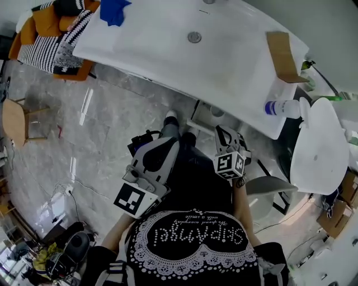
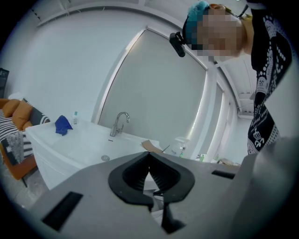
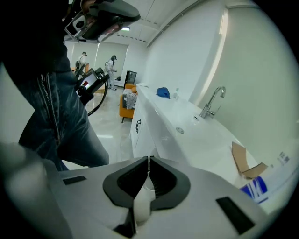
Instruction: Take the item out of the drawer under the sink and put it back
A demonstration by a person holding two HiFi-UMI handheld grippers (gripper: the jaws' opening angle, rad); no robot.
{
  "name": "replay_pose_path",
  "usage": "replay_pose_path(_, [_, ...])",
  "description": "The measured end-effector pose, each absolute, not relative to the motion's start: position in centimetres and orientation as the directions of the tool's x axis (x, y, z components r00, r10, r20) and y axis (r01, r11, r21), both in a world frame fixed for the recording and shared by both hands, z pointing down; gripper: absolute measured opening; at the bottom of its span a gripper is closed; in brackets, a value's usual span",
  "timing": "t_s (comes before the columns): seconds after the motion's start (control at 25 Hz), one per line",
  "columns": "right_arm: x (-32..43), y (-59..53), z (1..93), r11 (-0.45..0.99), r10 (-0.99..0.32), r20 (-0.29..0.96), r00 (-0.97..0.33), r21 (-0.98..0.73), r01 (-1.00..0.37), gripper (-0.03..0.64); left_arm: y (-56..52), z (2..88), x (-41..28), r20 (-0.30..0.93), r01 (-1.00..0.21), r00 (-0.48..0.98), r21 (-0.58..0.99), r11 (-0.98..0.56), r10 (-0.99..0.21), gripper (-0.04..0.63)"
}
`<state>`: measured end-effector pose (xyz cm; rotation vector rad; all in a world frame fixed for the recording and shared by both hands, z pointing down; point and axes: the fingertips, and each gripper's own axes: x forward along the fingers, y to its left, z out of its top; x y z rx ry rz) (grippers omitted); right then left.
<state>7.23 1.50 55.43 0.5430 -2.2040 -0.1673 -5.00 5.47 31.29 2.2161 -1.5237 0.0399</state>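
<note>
I log one left gripper (image 2: pixel 150 155) and one right gripper (image 3: pixel 148 161), both closed empty, near one sink (image 1: pixel 168 53) bearing one blue cloth (image 1: pixel 113 11).

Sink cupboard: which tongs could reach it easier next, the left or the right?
Probably the right. From above, the right tongs sit nearer the front edge of the sink, and their camera looks along the cupboard front with its black handle. The left tongs face over the sink top. Both are shut.

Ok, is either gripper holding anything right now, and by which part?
Nothing is held. The left gripper and the right gripper both have their jaws closed tip to tip, with no item pinched between them.
</note>
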Motion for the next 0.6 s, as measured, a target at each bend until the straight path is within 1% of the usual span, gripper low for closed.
replay_pose_path(0.32, [8.6, 1.3, 50.4, 0.836, -0.535, 0.634, -0.558, 0.301, -0.459, 0.020, 4.9, 30.7, -3.6, 0.206, -0.849, 0.470, 0.371, -0.375, -0.859, 0.005])
replay_pose_path(0.6, [9.1, 1.8, 47.0, 0.763, -0.614, 0.590, -0.524, 0.275, -0.585, 0.018, 3.9, 30.3, -4.6, 0.155, -0.811, 0.523, 0.394, -0.433, -0.838, 0.005])
